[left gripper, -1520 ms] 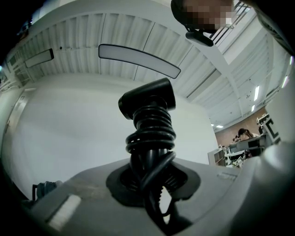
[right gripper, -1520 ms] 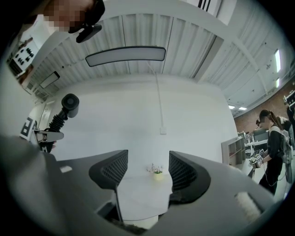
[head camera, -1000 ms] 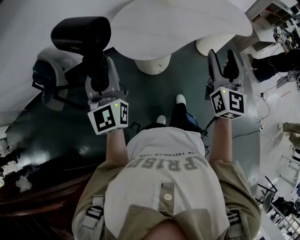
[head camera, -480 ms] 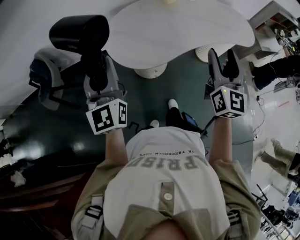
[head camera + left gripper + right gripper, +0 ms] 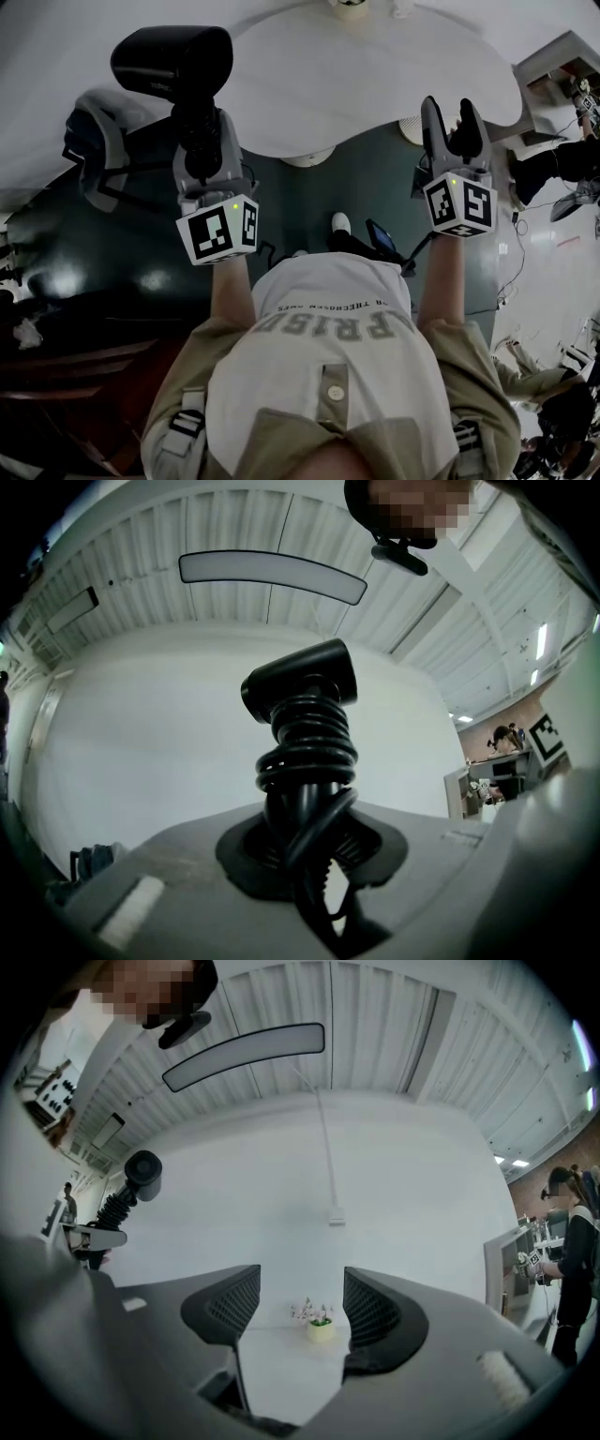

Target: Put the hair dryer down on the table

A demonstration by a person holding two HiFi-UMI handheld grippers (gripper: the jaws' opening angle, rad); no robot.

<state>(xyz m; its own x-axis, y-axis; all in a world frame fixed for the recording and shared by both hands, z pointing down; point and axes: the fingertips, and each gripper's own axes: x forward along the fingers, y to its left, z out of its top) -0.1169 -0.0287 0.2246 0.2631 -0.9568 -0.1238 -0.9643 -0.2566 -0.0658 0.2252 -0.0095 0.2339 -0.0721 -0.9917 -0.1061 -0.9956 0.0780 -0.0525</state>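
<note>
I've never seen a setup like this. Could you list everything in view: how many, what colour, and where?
Hair dryer: one, black, cord coiled round its handle, upright in the left gripper.
Table: one, white, rounded, ahead of the person.
Flower pot: one, pale with small blossoms, on the table's far side.
Office chair: one, black and grey, on the floor at the left.
Floor: dark green, under the table.
Bystander: one, dark top, far right.
Left gripper: one, grey, shut on the hair dryer's handle.
Right gripper: one, grey, open and empty, near the table's right edge.
</note>
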